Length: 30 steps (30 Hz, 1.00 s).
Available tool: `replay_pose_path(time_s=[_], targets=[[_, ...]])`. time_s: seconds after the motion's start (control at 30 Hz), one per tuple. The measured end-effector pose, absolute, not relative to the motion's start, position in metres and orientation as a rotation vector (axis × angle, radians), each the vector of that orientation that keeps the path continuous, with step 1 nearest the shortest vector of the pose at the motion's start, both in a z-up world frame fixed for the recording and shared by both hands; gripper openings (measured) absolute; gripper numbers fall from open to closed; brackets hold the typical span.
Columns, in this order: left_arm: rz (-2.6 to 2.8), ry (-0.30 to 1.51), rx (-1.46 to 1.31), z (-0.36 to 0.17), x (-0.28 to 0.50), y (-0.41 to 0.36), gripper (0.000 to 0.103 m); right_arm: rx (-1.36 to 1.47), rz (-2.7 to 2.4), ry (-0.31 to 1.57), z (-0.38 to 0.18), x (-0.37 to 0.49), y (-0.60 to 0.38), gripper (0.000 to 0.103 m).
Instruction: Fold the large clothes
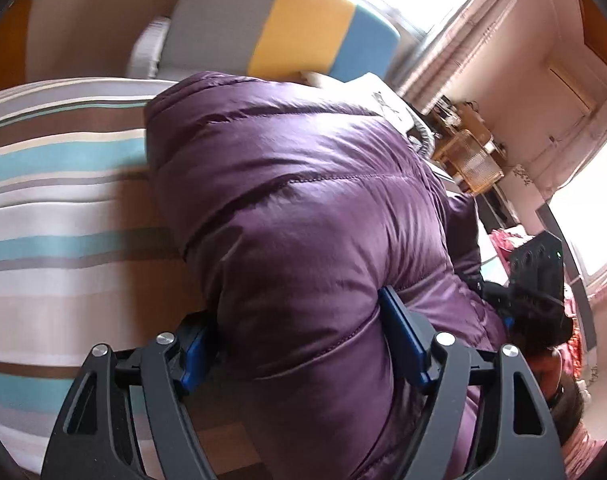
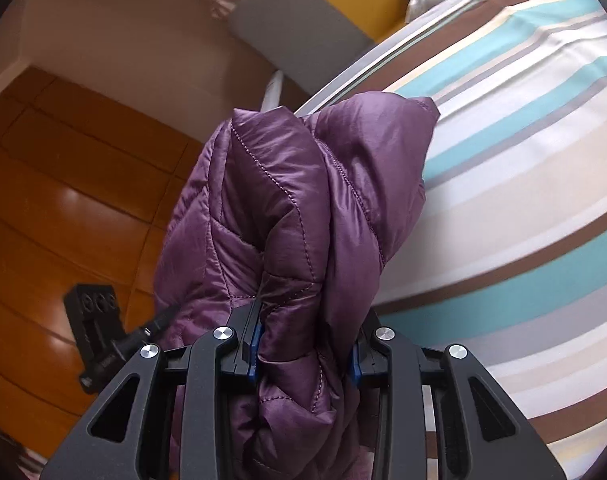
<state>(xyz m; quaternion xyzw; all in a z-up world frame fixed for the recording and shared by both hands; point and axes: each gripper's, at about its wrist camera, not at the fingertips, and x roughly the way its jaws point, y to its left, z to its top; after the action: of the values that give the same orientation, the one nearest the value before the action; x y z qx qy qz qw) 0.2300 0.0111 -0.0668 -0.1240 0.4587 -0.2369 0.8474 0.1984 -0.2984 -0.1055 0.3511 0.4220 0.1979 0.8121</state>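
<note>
- Purple quilted down jacket (image 1: 303, 200): the task's garment, bunched in a puffy mound on the striped bedspread (image 1: 55, 184); one part is lifted off near the bed's edge, above the wooden floor (image 2: 63, 184)
- Left gripper (image 1: 303, 344): blue pads pressed into a thick padded roll of the jacket, jaws wide apart around it; gripping
- Right gripper (image 2: 305, 354): jaws narrow, clamped on a gathered, several-layer fold of the jacket (image 2: 303, 208), which stands up beyond the pads
- Handling, judged: light for its bulk, soft and springy; filling compresses under the pads and likely puffs back, so folds may not stay flat unless pressed down; the glossy shell looks slippery, so a thin pinch could slide out
- Where to hold, judged: stitched seams, hem or collar edge, taking shell and filling together, not one loose layer
- Surroundings: grey, yellow and blue cushion (image 1: 287, 20) beyond the bed; black device (image 2: 93, 332) lying on the floor
</note>
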Motion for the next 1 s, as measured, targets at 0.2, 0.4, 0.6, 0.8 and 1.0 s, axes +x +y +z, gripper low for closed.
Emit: replay_pose_path(time_s=[0.2,0.4,0.6,0.8,1.0], targets=[[-0.404,0.895,-0.191,-0.070,0.219,0.008,0.091,0.595,0.309,0.806,-0.107,0.179,-0.284,0.042],[-0.333,0.784,-0.133,-0.041,0.202,0.009,0.091,0.508,0.220,0.779,-0.078,0.153,-0.294,0.053],[-0.278,0.684,-0.096,-0.008,0.198,0.011,0.089,0.411,0.072,0.718,-0.035,0.143,-0.285,0.053],[-0.275,0.762,-0.046,-0.017,0.219,-0.007,0.072,0.332,0.101,0.695,0.006,0.183,-0.254,0.034],[-0.296,0.787,0.025,-0.023,0.234,-0.028,0.074,0.216,0.055,0.780,-0.013,0.233,-0.217,0.031]])
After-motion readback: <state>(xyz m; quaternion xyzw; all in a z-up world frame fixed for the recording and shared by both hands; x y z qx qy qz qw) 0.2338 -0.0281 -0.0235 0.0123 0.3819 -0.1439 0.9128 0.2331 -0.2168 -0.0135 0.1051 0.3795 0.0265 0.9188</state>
